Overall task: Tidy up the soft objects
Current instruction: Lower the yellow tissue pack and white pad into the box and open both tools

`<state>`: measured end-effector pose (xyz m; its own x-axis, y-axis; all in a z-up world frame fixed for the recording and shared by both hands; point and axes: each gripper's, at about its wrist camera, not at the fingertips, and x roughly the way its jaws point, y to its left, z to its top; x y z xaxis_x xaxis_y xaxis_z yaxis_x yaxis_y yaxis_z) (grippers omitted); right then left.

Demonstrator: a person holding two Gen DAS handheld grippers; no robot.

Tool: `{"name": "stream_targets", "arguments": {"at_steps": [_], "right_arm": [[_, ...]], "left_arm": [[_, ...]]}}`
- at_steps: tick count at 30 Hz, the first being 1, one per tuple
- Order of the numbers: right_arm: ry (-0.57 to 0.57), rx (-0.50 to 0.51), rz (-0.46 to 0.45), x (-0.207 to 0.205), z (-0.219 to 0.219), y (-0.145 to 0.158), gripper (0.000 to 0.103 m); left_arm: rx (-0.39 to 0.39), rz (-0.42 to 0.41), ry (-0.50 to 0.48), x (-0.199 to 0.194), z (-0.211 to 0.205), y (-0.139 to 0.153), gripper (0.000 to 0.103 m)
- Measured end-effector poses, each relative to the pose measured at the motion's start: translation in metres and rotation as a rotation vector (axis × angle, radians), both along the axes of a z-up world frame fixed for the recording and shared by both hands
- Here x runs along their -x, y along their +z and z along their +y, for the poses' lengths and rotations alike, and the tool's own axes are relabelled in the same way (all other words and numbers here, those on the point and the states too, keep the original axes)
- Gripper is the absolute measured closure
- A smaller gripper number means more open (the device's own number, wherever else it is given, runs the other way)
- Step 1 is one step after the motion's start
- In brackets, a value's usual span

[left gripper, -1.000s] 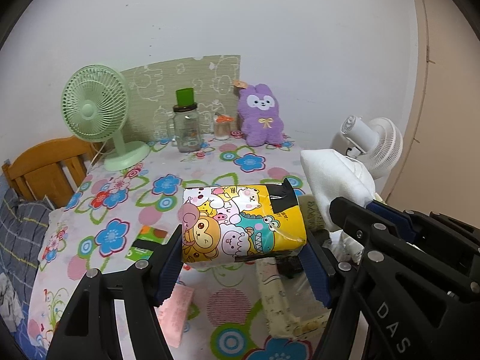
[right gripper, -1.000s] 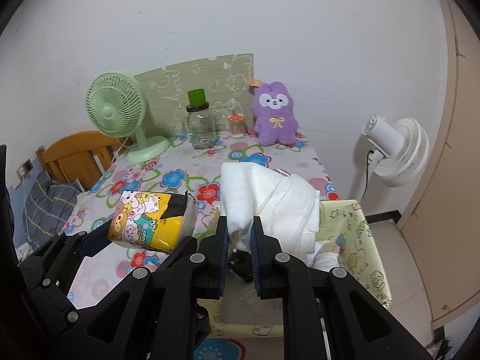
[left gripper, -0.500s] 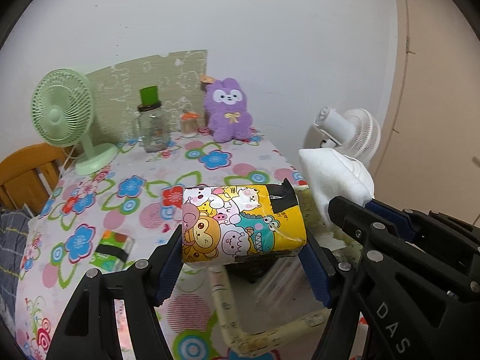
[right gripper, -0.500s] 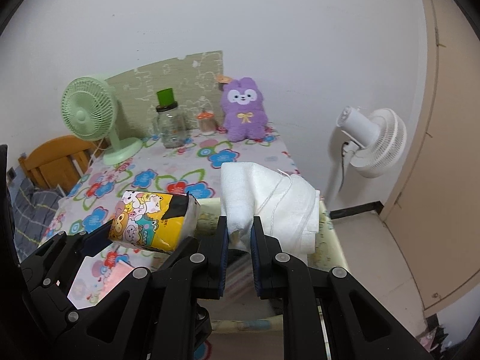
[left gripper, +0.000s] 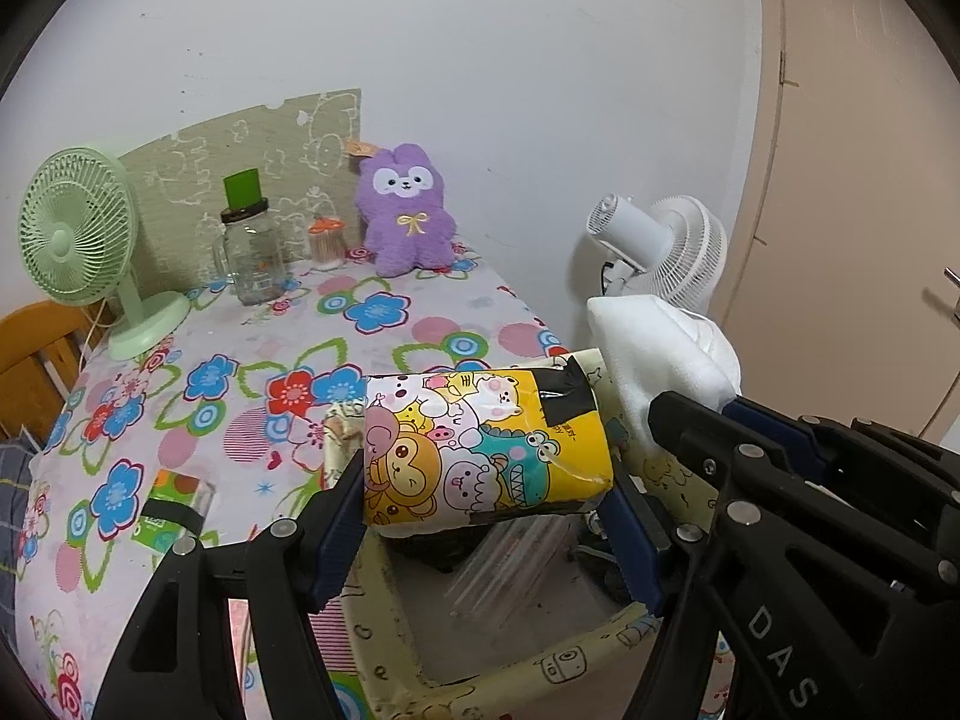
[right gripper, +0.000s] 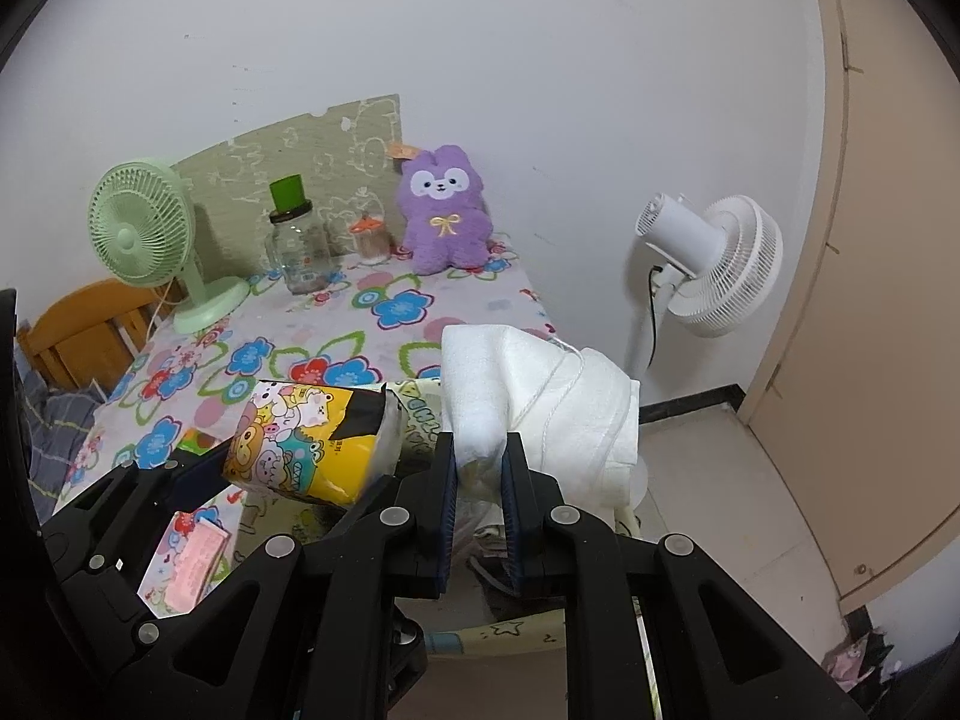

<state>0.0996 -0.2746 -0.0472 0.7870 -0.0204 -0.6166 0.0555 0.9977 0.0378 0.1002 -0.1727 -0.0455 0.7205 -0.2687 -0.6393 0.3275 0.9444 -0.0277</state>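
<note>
Your left gripper [left gripper: 486, 498] has the tissue pack [left gripper: 483, 450] squarely between its fingers, lying crosswise, with one blue pad pressed against each end. The jaws stand fairly wide, closed only as far as the pack's length allows. The pack hangs in the air above the bin [left gripper: 510, 678], over the bin's rim nearest the table [left gripper: 252, 372], and touches nothing but the pads.

Your right gripper [right gripper: 479, 468] is closed almost fully, pinching a fold of the white cloth [right gripper: 540, 402] between its pads. The rest of the cloth bunches up above and to the right of the fingers, with a loose thread trailing across it. It too hangs over the bin, just beside the tissue pack, on the side away from the table. In the left view the cloth [left gripper: 654, 360] shows just past the pack's taped end; whether the two touch, you cannot tell.

The bin, pale yellow with cartoon prints, sits just off the table's right edge, below both grippers. Its inside is blurred; some dark things lie at the bottom.

On the table, the plush [left gripper: 405, 216] sits at the far edge by the wall, with a jar [left gripper: 249, 252] and a green fan [left gripper: 78, 240] further along towards the far left corner. A small green packet [left gripper: 171, 504] and a pink one [right gripper: 195, 564] lie near the near edge. A white fan [right gripper: 714, 264] stands on the floor beyond the bin.
</note>
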Motion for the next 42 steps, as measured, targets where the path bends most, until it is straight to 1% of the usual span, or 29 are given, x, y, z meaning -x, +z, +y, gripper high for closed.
{"name": "stream_targets", "arguments": {"at_steps": [6,11,16,18,19,21,26,33,34,36,41,42], "right_arm": [[-0.009,-0.028,0.033,-0.008,-0.009,-0.012,0.087],[-0.008,-0.04,0.046,-0.013,-0.011,-0.018,0.087],[-0.001,-0.037,0.065,-0.019,-0.011,-0.026,0.087],[0.0,-0.03,0.077,-0.022,-0.01,-0.03,0.087],[0.002,-0.025,0.082,-0.024,-0.009,-0.032,0.087],[0.012,-0.021,0.09,-0.027,-0.007,-0.035,0.087],[0.02,-0.021,0.104,-0.032,-0.007,-0.042,0.087],[0.037,-0.03,0.121,-0.04,-0.008,-0.049,0.087],[0.042,-0.031,0.122,-0.04,-0.008,-0.049,0.083],[0.05,-0.035,0.128,-0.041,-0.007,-0.05,0.08],[0.057,-0.048,0.14,-0.043,-0.008,-0.053,0.06],[0.056,-0.049,0.139,-0.042,-0.008,-0.053,0.059]], "left_arm": [[-0.023,0.031,-0.031,-0.006,-0.008,-0.009,0.029],[-0.016,0.059,-0.045,-0.009,-0.01,-0.013,0.029],[-0.018,0.114,-0.054,-0.013,-0.009,-0.021,0.029],[-0.019,0.131,-0.079,-0.011,-0.01,-0.023,0.028],[-0.026,0.127,-0.092,-0.009,-0.012,-0.023,0.027],[-0.044,0.116,-0.081,-0.008,-0.012,-0.024,0.027],[-0.045,0.156,-0.084,-0.014,-0.011,-0.031,0.026],[-0.082,0.156,-0.08,-0.018,-0.013,-0.034,0.025],[-0.085,0.156,-0.08,-0.018,-0.013,-0.034,0.025],[-0.093,0.154,-0.081,-0.018,-0.013,-0.034,0.025],[-0.102,0.151,-0.083,-0.019,-0.015,-0.035,0.025],[-0.102,0.152,-0.084,-0.018,-0.014,-0.035,0.025]]}}
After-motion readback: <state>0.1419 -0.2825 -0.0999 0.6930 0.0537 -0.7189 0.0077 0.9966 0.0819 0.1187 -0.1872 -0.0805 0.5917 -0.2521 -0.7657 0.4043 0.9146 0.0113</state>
